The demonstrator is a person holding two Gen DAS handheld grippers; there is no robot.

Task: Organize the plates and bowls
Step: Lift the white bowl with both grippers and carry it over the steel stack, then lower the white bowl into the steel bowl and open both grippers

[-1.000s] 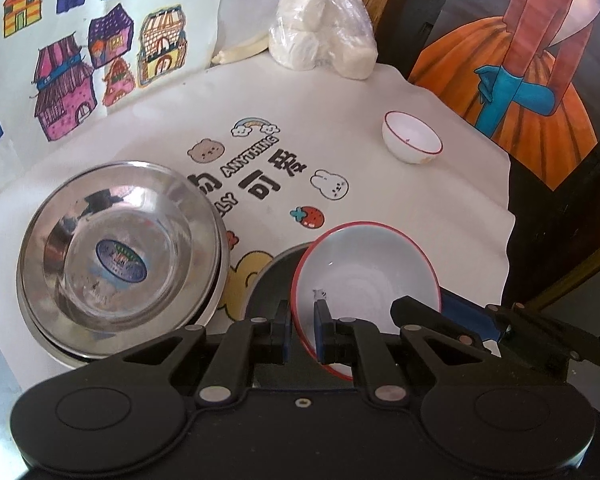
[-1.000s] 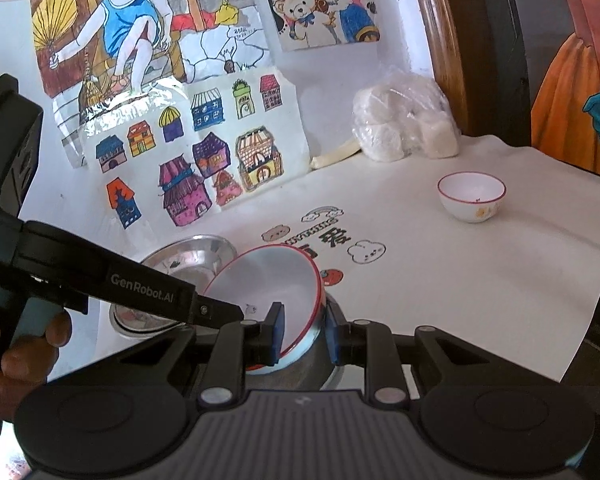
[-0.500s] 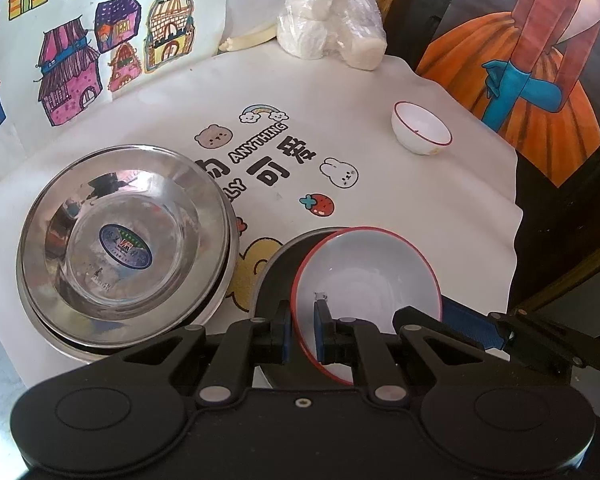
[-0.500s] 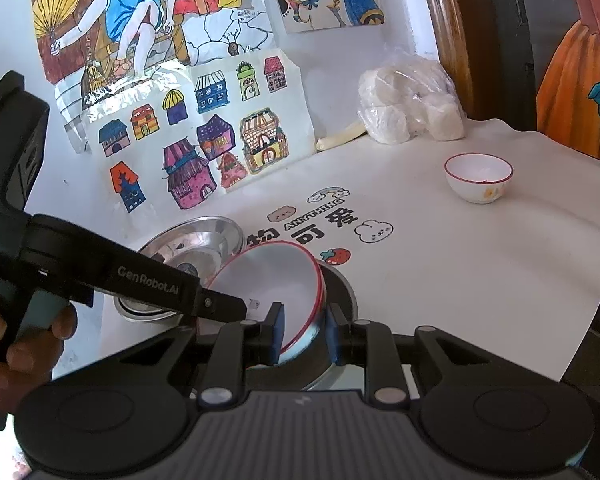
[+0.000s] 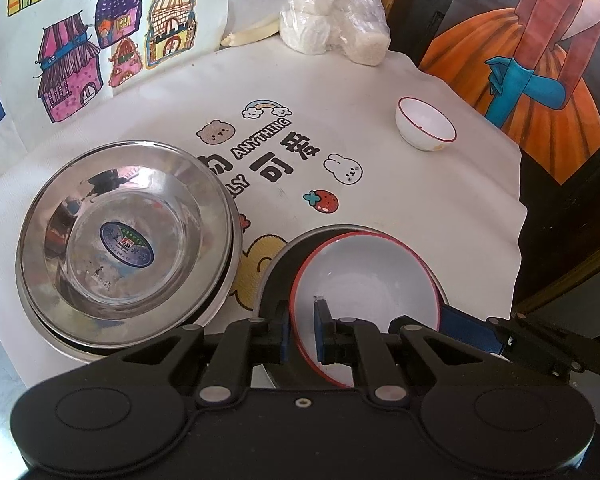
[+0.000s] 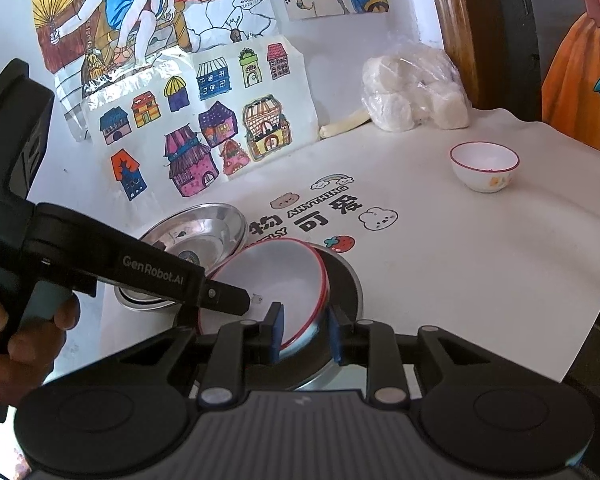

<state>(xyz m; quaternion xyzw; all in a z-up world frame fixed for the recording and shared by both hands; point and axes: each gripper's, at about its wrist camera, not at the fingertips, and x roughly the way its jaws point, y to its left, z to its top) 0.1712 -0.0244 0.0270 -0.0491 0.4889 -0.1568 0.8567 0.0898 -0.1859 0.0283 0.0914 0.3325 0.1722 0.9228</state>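
A white bowl with a red rim (image 5: 364, 280) is held tilted over a steel plate (image 5: 274, 276) near the table's front edge. My left gripper (image 5: 302, 328) is shut on the bowl's near rim, one pad inside and one outside. In the right wrist view the same bowl (image 6: 272, 276) leans on the steel plate (image 6: 346, 280), with the left gripper (image 6: 242, 302) gripping its left side. My right gripper (image 6: 306, 336) straddles the bowl's right rim. Its jaws are opening, and the right pad stands just off the rim. A small white bowl (image 5: 426, 130) sits far right.
Stacked steel plates (image 5: 128, 240) lie at the left on the white printed cloth (image 5: 400, 208). A clear bag of white lumps (image 5: 332, 24) rests at the back by the wall drawings. The cloth ends at a dark drop on the right. A hand (image 6: 28, 340) holds the left gripper's handle.
The right gripper's jaws have spread slightly around the bowl's rim. The left gripper keeps its hold, and the bowl stays over the steel plate.
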